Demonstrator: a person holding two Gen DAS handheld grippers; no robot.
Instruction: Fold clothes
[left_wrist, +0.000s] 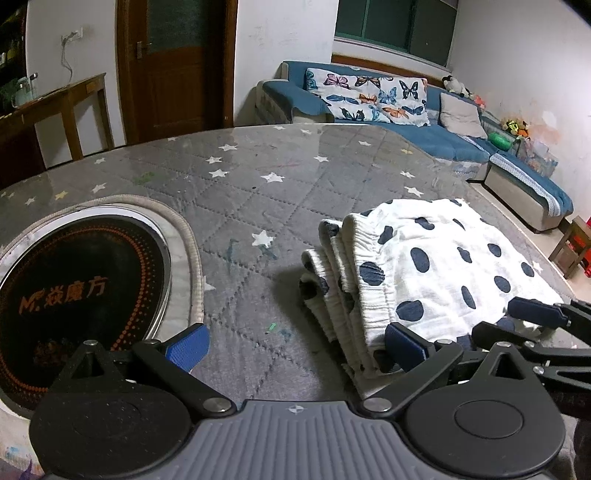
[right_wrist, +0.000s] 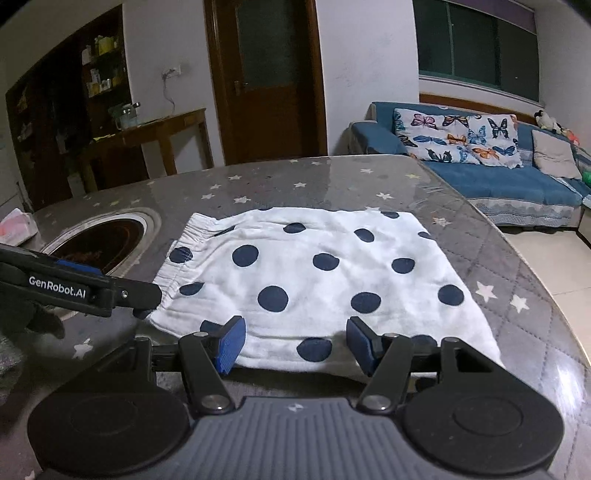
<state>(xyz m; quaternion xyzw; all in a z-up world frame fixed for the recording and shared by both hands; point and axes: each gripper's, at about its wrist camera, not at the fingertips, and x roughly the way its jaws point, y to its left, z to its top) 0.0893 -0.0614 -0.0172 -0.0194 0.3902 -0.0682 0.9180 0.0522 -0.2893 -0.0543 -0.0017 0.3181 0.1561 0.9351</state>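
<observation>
the folded polka-dot garment (right_wrist: 314, 284) lies on the quilted table (right_wrist: 498, 266), long axis left to right. the right gripper (right_wrist: 295, 341), spread and empty, faces its near edge; the left gripper (left_wrist: 295, 345), also spread, sits by the waistband end (left_wrist: 340, 291).

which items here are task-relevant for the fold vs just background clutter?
Job:
- polka-dot garment, folded on the table
- left gripper, open, at its waistband side
- right gripper, open, at its near edge

Lying about:
- induction cooktop set in the table
- tissue pack
- sofa with butterfly pillows
</observation>
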